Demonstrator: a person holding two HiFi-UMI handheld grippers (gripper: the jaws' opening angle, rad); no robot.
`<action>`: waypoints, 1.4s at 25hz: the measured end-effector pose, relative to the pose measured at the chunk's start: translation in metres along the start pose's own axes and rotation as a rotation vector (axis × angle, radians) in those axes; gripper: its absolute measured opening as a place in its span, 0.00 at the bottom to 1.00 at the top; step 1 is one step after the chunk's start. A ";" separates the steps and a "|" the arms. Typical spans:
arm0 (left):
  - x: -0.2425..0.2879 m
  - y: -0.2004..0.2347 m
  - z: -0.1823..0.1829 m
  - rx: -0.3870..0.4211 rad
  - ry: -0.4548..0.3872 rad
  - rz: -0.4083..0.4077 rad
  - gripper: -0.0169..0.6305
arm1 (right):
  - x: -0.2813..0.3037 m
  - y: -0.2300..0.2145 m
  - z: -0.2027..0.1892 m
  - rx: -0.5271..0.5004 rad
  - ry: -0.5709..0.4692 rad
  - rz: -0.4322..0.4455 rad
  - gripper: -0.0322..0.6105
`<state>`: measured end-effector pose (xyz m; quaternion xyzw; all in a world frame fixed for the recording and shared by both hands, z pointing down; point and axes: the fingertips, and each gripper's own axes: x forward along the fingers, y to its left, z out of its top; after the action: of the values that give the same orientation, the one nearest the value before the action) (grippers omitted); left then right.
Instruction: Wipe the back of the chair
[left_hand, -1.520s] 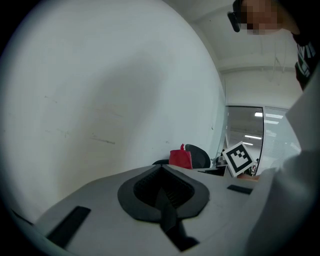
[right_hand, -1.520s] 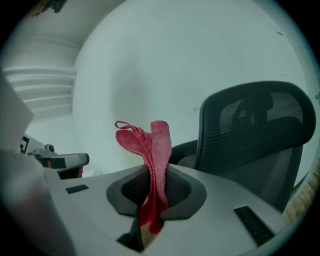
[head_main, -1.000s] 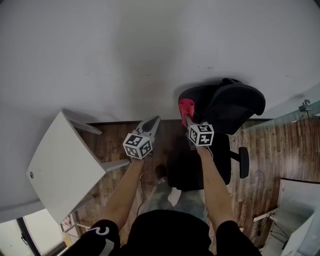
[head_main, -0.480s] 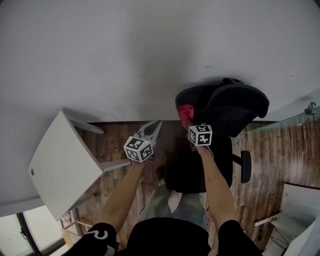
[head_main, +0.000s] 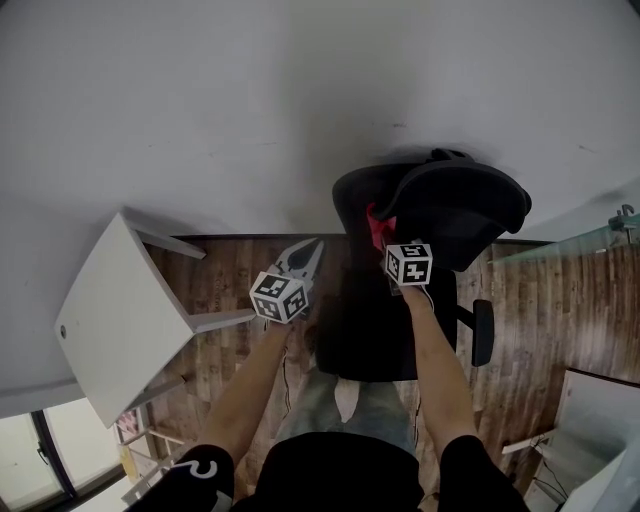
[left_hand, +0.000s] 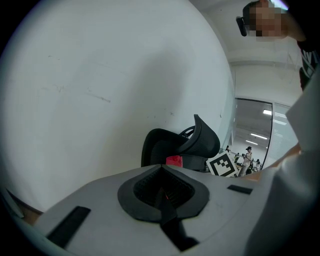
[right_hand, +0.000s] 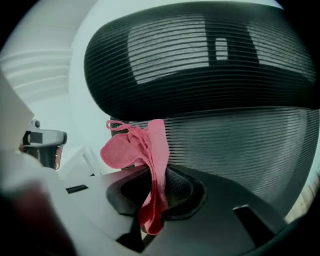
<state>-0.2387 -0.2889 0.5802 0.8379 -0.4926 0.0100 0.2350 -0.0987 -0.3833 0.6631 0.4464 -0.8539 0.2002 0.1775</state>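
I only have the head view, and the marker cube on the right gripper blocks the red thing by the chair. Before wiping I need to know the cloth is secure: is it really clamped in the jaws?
Observer: Yes. In the right gripper view the right gripper has its jaws shut on the pink cloth. A folded strip runs down between them, and a bunch sticks up above.
Operator: What is straight ahead of it?
Observer: The chair's mesh back fills that view below the headrest. I cannot tell whether the cloth touches it.
Operator: And the left one?
Observer: The left gripper has its jaws together with nothing between them.
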 end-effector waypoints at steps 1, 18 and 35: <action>0.003 -0.004 -0.001 0.002 0.001 0.004 0.06 | -0.003 -0.006 0.002 0.000 -0.003 -0.004 0.16; 0.050 -0.077 -0.007 0.055 0.017 0.038 0.06 | -0.061 -0.100 0.013 -0.007 -0.038 -0.093 0.16; 0.092 -0.152 -0.012 0.070 0.001 0.022 0.06 | -0.121 -0.218 0.003 0.006 -0.041 -0.185 0.16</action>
<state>-0.0629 -0.2982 0.5557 0.8400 -0.5011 0.0302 0.2059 0.1478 -0.4149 0.6425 0.5277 -0.8119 0.1766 0.1764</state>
